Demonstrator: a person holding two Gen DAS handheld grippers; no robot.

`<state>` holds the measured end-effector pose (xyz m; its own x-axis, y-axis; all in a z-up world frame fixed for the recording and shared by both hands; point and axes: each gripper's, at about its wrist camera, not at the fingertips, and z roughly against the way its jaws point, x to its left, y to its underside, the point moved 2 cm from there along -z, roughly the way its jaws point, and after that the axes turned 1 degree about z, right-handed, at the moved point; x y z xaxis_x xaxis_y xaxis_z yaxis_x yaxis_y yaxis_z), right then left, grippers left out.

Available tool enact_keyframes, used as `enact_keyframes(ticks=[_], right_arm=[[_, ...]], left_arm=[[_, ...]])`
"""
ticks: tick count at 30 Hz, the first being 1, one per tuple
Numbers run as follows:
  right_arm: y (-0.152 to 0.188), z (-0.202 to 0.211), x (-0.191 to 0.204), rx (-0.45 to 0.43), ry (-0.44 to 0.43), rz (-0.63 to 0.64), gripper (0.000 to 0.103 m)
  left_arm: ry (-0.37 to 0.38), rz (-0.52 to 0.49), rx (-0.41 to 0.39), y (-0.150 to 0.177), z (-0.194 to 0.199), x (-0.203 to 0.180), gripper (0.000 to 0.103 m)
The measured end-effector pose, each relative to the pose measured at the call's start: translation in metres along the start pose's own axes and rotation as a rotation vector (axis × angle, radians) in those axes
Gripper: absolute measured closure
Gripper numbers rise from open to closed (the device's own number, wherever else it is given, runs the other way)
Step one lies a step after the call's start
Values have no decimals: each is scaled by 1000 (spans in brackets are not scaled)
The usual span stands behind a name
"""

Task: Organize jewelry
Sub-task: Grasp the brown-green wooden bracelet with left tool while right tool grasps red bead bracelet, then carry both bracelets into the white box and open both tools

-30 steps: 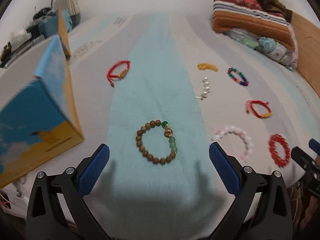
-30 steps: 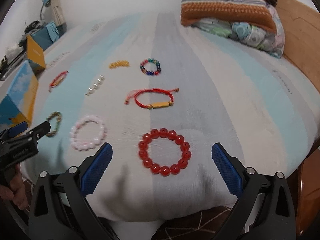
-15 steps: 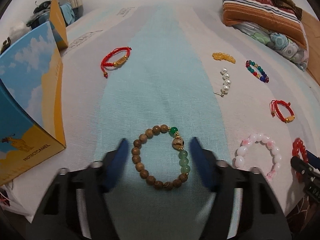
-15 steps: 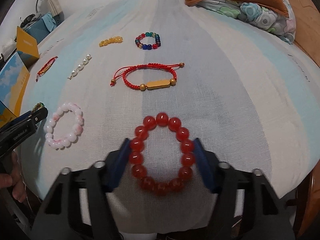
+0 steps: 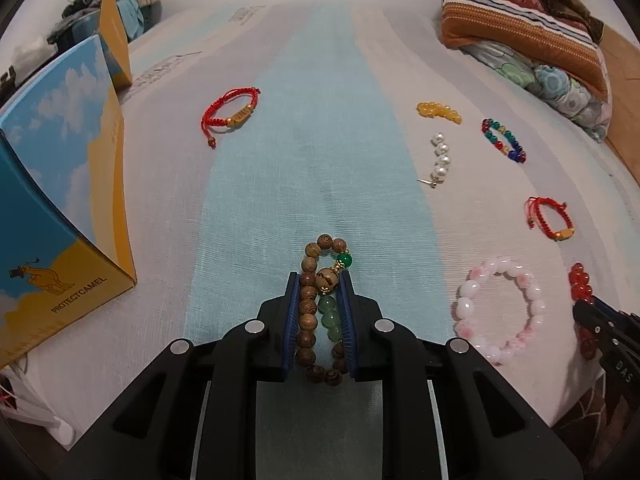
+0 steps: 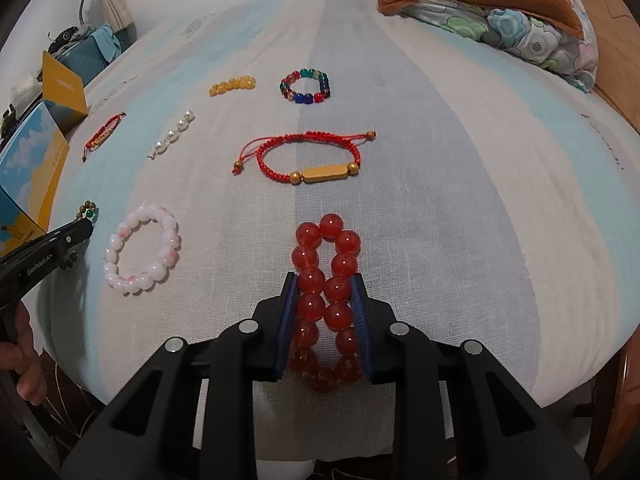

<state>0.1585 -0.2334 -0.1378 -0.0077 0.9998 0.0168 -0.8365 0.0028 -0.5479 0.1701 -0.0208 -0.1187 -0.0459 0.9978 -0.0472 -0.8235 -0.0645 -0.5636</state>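
Note:
My left gripper [image 5: 320, 280] is shut on a brown wooden bead bracelet with green beads [image 5: 316, 264], squeezed into a narrow loop on the bed sheet [image 5: 312, 160]. My right gripper [image 6: 325, 280] is shut on a red bead bracelet [image 6: 326, 248], also squeezed flat. A pink-white bead bracelet [image 5: 500, 312] lies between the two grippers and also shows in the right wrist view [image 6: 140, 250]. Further off lie a red cord bracelet with a gold bar [image 6: 308, 160], a second red cord bracelet [image 5: 232, 114], a pearl strand [image 5: 440, 160], a yellow bead strand [image 5: 438, 111] and a multicolour bead bracelet [image 6: 306, 86].
A blue and yellow open cardboard box [image 5: 60, 184] stands at the left edge of the bed. Striped and floral pillows [image 5: 528, 40] are stacked at the far right. The bed's near edge drops off just behind both grippers. The right gripper's tip shows in the left wrist view [image 5: 600, 320].
Both grippers moved forward and down over their bracelets and closed: the left on the wooden bracelet, the right on the red bead bracelet. Both bracelets are now squeezed from round into narrow loops.

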Motion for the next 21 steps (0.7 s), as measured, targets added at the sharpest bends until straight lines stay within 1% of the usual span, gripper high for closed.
enact_keyframes(ticks=[3,4,6,8,10,21], right_arm=[[-1,5,0,-13,-4,-3,80],[-1,7,1,-19,-2,-3,91],[-2,12,0,-41,26,1,90],[-4,14,-1,-39,-1,-6,90],[-5,16,-1,-44,8,-1,90],[-11,36,6,-89,-14,2,90]], left_arm=[[13,-4,-8,-1,7,-2,85],[13,-7,-11,-1,8,-2,85],[12,-9,-18,-1,11,-3,85],[14,-7,-19,-2,14,-3,85],[18,-11,-20,-3,16,-4,85],[25,-28,-48,-9,37,-9,85]])
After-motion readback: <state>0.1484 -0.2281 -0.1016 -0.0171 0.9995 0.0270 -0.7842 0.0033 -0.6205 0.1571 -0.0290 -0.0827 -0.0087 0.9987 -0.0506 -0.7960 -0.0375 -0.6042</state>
